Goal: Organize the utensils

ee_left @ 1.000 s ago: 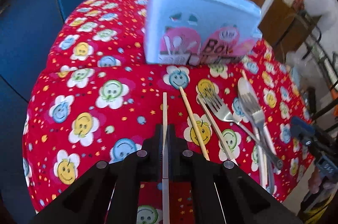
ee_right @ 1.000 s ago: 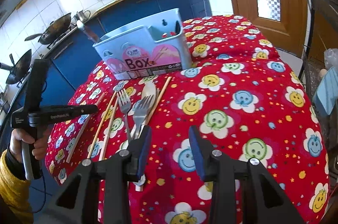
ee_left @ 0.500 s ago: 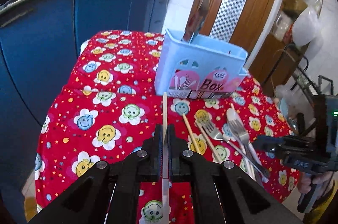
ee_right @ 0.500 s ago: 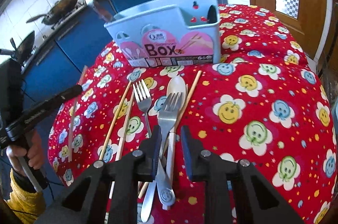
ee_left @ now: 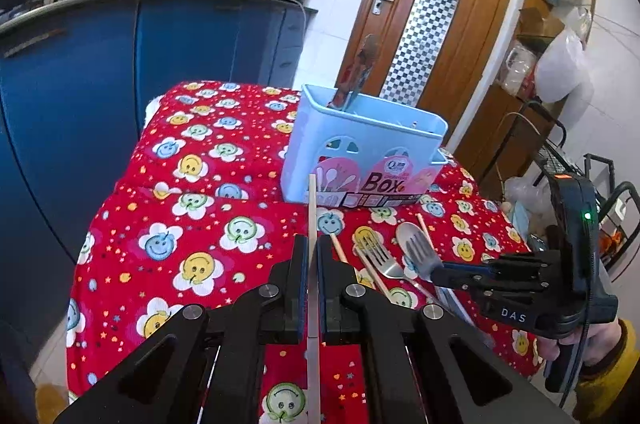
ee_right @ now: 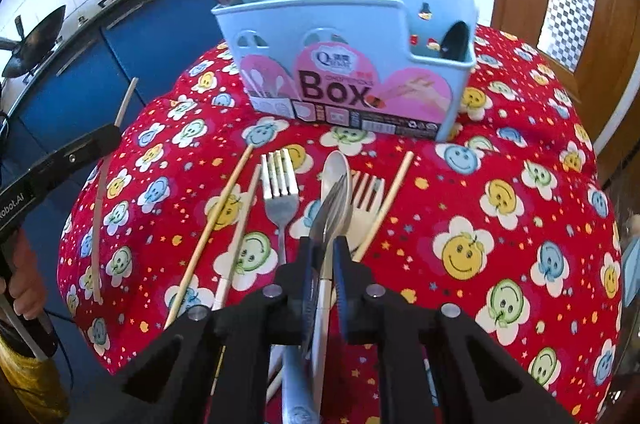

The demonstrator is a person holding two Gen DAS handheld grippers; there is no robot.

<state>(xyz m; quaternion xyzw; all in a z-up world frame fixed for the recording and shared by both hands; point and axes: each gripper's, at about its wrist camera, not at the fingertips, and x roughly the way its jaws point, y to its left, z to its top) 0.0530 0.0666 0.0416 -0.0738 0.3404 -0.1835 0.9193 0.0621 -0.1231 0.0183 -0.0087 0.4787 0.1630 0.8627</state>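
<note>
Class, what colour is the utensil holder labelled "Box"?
The utensil holder is light blue with a pink label, clearest in the right wrist view.

Forks (ee_right: pixel 280 184), spoon (ee_right: pixel 336 168), chopsticks (ee_right: pixel 224 200) before box (ee_right: pixel 352 64)

Left claw (ee_left: pixel 311 256) pinched nearly closed, raised; right claw (ee_right: pixel 325 256) pinched narrow, low.

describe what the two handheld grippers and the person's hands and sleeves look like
Both are black plastic with angular, cut-out arms and silver screws. The left gripper has blue finger pads, as does the right gripper. Seen from the left wrist, the right unit's body reads "DAS", with a green light, an orange top and a black cable. The sleeves are mustard yellow.
</note>
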